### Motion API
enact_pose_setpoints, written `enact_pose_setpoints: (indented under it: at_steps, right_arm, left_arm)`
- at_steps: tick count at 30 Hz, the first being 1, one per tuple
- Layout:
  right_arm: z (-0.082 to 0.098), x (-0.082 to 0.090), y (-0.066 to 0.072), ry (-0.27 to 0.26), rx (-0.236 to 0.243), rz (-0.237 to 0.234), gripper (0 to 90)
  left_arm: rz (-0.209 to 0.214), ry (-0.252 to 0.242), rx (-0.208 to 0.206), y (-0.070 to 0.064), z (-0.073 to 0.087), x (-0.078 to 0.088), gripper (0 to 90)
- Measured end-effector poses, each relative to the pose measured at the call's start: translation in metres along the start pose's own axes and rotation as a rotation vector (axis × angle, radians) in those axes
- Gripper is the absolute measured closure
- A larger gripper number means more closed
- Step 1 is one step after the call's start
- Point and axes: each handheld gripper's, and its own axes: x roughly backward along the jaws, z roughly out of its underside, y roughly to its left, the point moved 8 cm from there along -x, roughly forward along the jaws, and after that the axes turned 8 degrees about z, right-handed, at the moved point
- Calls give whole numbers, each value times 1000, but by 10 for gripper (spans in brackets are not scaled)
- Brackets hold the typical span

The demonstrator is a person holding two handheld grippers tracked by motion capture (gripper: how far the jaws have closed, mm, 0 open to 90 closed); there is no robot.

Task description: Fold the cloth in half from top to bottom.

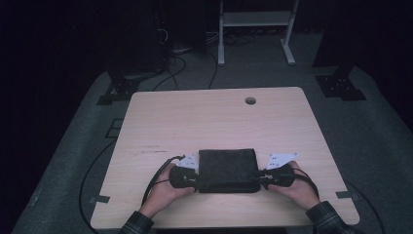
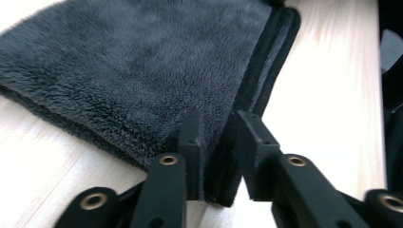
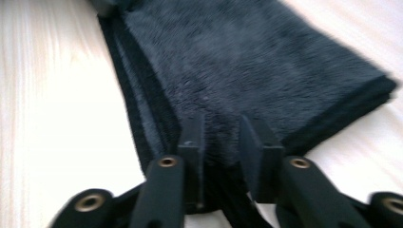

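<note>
Where the wooden bench (image 1: 214,122) meets the person's side, a folded dark grey fleece towel (image 1: 228,170) lies flat near the front edge, roughly centred between the two hands. The left gripper (image 1: 195,181) sits at the towel's left front corner, the right gripper (image 1: 261,179) at its right front corner; both are held low and level, pointing inward toward each other. In the left gripper view, the towel (image 2: 142,71) shows its stacked, hemmed edges, and the corner of the fold runs between the two black jaws, which stand slightly apart, with a visible gap on the right-hand side of the cloth. In the right gripper view, the towel (image 3: 247,66) likewise has its corner between the jaws, which are parted with pile showing in the gap; they do not press it. A round cable hole (image 1: 250,101) pierces the bench near its far edge.
</note>
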Motion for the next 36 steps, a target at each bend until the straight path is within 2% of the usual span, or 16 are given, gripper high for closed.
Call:
enact_pose_setpoints:
  at_steps: [5, 8, 9, 10, 16, 18, 19, 21, 22, 23, 25, 28, 33, 36]
  right_arm:
    - [3, 8, -18, -37, -46, 69, 493]
    - [5, 13, -31, -53, -82, 120, 417]
    - [5, 15, -35, -55, -101, 138, 402]
    - [6, 17, -40, -56, -109, 154, 395]
    - [14, 26, -56, -63, -141, 217, 335]
    - [18, 28, -60, -57, -154, 233, 316]
    - [20, 29, -62, -55, -153, 245, 313]
    - [26, 31, -64, -39, -158, 265, 301]
    - [26, 31, -64, -39, -158, 265, 301]
    - [31, 34, -66, -34, -173, 282, 285]
    - [33, 35, -67, -37, -174, 290, 281]
    - [43, 41, -71, -27, -197, 317, 255]
    - [56, 45, -73, 1, -213, 329, 231]
    - [68, 46, -74, 27, -228, 328, 215]
  left_arm:
    - [-65, -37, 8, 10, -2, 16, 543]
    - [-119, -51, 8, 18, -1, 25, 393]
    - [-119, -51, 8, 18, -1, 25, 364]
    - [-158, -59, 5, 23, 2, 33, 328]
    - [-265, -74, 40, 39, 19, 59, 198]
    - [-299, -80, 59, 44, 27, 69, 172]
    - [-299, -80, 59, 44, 27, 69, 165]
    - [-338, -61, 96, 52, 44, 83, 141]
    - [-338, -61, 96, 52, 44, 83, 138]
    - [-361, -58, 113, 56, 53, 89, 134]
    - [-371, -51, 124, 57, 58, 93, 117]
    - [-416, -35, 151, 61, 75, 103, 100]
    - [-434, -22, 173, 63, 88, 106, 87]
    - [-443, 4, 189, 64, 100, 107, 80]
